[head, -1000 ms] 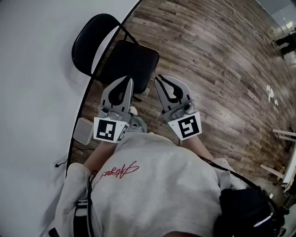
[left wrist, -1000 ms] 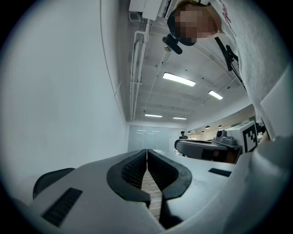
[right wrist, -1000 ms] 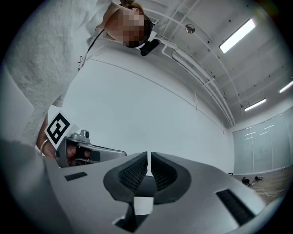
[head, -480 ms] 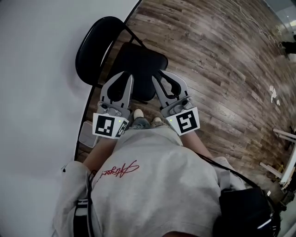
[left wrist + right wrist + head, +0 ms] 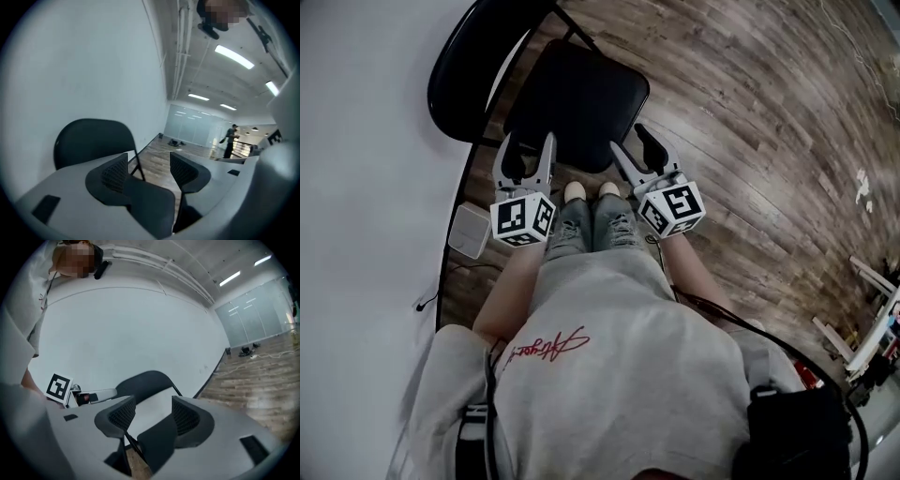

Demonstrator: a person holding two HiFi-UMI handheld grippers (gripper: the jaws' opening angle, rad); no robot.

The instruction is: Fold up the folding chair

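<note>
Chair (image 5: 577, 98) stands unfolded just ahead of left gripper (image 5: 526, 147) and right gripper (image 5: 630, 142); both jaws are opening, with nothing between them.

Wood-plank floor (image 5: 750, 112): folding chair (image 5: 572, 94) stands unfolded at 12 o'clock; white box (image 5: 470, 231) at 9 o'clock; white scraps (image 5: 865, 187) at 3 o'clock.

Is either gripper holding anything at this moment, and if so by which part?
Nothing is held. The left gripper and right gripper are both opening, pads touching nothing, by the front edge of the folding chair seat.
</note>
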